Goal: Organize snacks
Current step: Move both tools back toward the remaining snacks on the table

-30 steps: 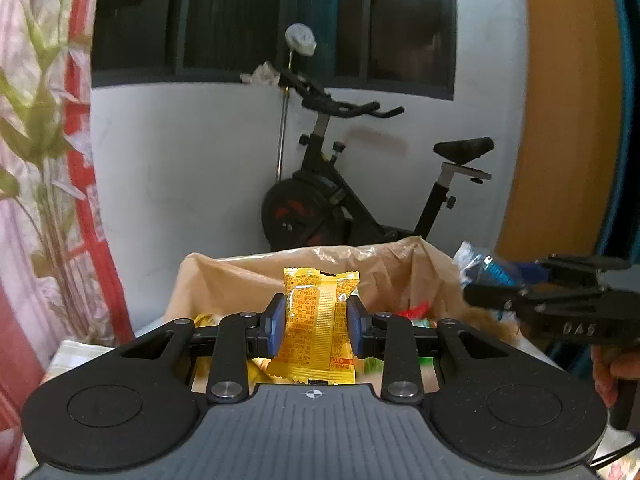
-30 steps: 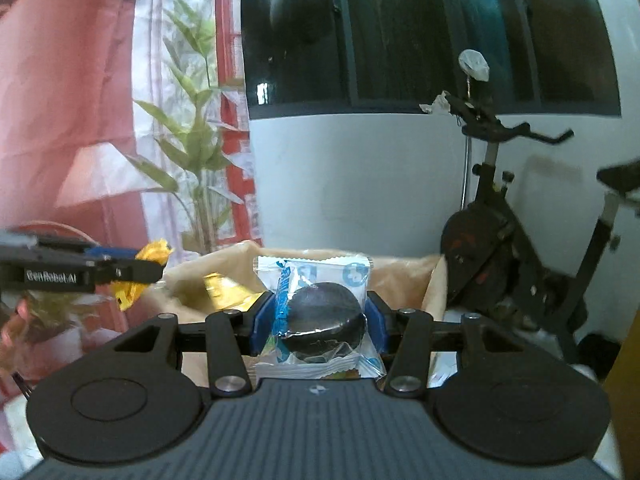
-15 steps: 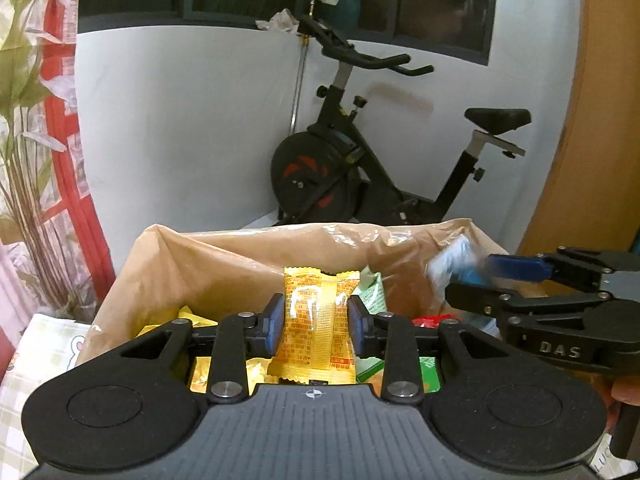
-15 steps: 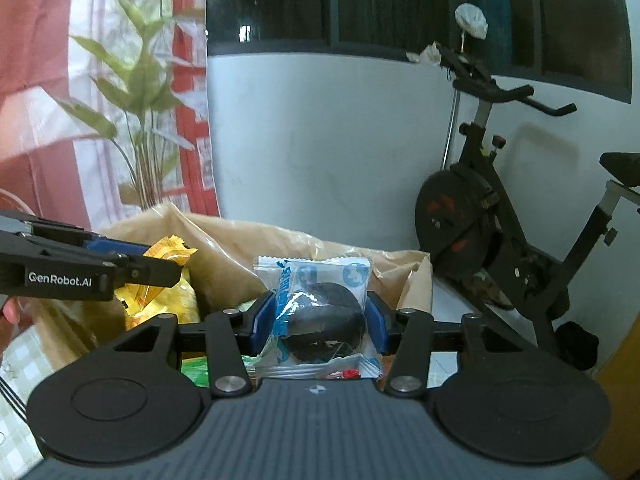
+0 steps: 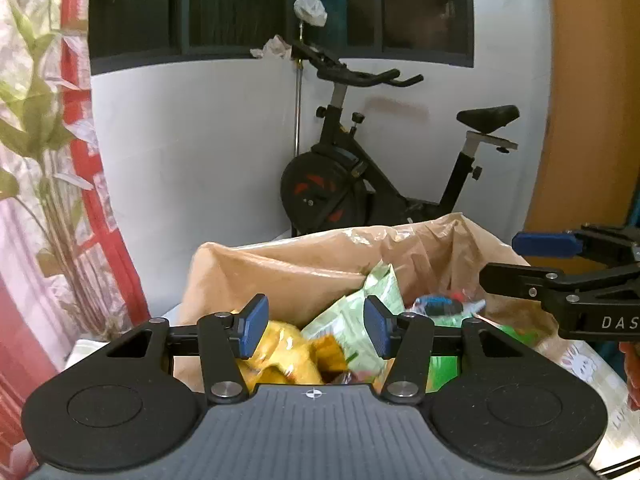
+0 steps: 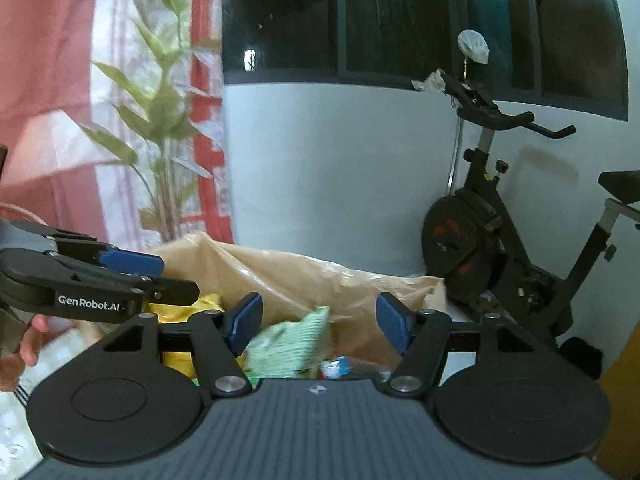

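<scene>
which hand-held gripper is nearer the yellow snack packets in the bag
Left. The left hand-held gripper hangs open right above the yellow snack packets; the right hand-held gripper sits further right, over the green packet.

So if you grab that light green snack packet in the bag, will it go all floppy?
Probably a bit. The green snack packet looks like thin, crinkly film, leaning on other snacks in the brown paper bag, so it would likely bend and rustle. It seems flat and light. Its smooth wrapper might slip from a loose gripper.

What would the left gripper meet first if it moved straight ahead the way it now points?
Probably the snack packets heaped in the brown bag. The left gripper has its jaws open and empty, and a pale green packet stands right between them; depth is unclear.
</scene>
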`<state>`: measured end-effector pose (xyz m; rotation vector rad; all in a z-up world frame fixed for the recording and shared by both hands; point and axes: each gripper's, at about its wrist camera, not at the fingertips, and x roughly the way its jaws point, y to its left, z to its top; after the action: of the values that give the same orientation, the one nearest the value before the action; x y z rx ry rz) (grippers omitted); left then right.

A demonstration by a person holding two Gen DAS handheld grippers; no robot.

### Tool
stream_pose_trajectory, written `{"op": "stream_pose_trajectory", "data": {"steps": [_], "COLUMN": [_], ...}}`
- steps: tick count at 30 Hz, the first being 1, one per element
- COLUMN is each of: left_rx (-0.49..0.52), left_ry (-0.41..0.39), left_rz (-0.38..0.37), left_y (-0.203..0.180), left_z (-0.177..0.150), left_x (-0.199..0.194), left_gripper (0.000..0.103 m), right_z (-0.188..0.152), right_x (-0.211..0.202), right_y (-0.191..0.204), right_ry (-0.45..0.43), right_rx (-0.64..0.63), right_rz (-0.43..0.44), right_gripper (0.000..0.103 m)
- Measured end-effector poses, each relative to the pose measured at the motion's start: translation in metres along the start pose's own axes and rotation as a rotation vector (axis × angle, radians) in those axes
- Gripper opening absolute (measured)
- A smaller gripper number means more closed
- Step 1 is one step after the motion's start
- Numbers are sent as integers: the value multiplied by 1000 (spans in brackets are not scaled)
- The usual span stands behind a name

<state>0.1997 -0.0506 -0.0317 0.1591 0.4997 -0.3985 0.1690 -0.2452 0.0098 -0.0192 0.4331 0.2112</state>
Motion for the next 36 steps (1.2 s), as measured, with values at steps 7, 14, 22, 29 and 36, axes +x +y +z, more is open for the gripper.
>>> {"op": "stream_pose_trajectory", "data": {"steps": [7, 14, 22, 29, 36], "left_rx": [-20, -60, -126, -133, -117], "left_ry": [-1, 62, 136, 162, 182], "left_rz": [5, 37, 64, 53, 57], "left_y": [27, 53, 70, 68, 66], "left_z": [-31, -80, -119, -141, -157], "left_x": [-62, -87, -80, -71, -65], "left_gripper": [55, 55, 55, 55, 55], "right_z": [-23, -63, -102, -132, -159], "right_x": [-42, -76, -93, -87, -56], "right_y": [22, 46, 63, 84, 103], "right_ry": [-36, -43, 12, 127, 258], "right_rx": [76, 129, 169, 155, 160], "right_rz": [39, 35, 27, 61, 94], "right_gripper": [66, 66, 66, 66, 66]}}
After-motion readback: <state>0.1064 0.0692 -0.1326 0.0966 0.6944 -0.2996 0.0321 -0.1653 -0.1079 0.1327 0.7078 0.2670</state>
